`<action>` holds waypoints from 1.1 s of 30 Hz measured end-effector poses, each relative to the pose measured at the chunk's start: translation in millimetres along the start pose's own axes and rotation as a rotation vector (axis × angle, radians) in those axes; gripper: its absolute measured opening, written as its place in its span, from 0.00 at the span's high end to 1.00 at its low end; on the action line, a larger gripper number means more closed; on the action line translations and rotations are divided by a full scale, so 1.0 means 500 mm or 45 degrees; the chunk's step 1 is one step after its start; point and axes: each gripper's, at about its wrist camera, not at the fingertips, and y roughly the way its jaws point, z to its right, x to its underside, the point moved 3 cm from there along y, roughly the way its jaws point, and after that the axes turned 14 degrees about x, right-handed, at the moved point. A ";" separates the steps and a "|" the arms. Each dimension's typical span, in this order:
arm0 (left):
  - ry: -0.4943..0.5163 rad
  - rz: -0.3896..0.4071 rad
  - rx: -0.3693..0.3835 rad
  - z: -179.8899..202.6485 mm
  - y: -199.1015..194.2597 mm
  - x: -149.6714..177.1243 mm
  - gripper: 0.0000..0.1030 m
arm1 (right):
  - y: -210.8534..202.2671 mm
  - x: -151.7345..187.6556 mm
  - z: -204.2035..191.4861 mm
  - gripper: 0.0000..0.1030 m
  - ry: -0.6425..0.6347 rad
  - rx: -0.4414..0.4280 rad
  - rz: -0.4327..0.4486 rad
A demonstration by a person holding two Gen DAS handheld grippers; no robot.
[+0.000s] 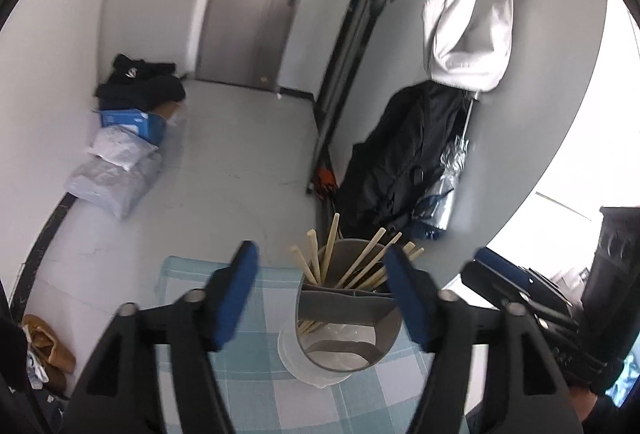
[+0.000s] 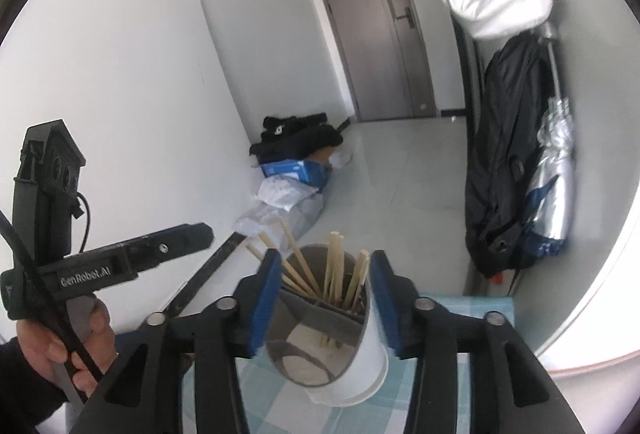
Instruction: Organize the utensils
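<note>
A grey divided utensil holder [image 1: 344, 330] stands in a white cup on the blue checked tablecloth [image 1: 264, 386]. Several wooden chopsticks [image 1: 360, 262] lean upright in its far compartment. My left gripper [image 1: 322, 294] is open; its left pad is well clear of the holder, and its right pad overlaps the holder's right rim. In the right wrist view, the holder [image 2: 320, 334] and chopsticks [image 2: 334, 266] sit between the blue pads of my open right gripper [image 2: 325, 298], and nothing is held. The left gripper [image 2: 192, 236] appears at the left, held by a hand [image 2: 60, 350].
The table's far edge [image 1: 208, 262] lies just past the holder, with floor beyond. Plastic bags and a blue box [image 1: 128, 121] sit by the left wall. A dark jacket [image 1: 404, 153], silver umbrella [image 2: 556, 185] and hanging white bag [image 1: 468, 25] are on the right.
</note>
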 end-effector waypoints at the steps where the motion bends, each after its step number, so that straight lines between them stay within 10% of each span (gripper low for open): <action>1: 0.008 0.014 -0.015 0.009 -0.010 0.003 0.34 | -0.009 0.002 0.000 0.45 0.001 0.007 0.009; 8: 0.056 0.122 -0.130 0.042 -0.074 0.023 0.02 | -0.094 0.028 -0.005 0.24 0.015 0.056 0.107; 33: 0.103 0.304 -0.318 0.045 -0.132 0.166 0.01 | -0.199 0.182 0.003 0.00 -0.045 0.174 0.254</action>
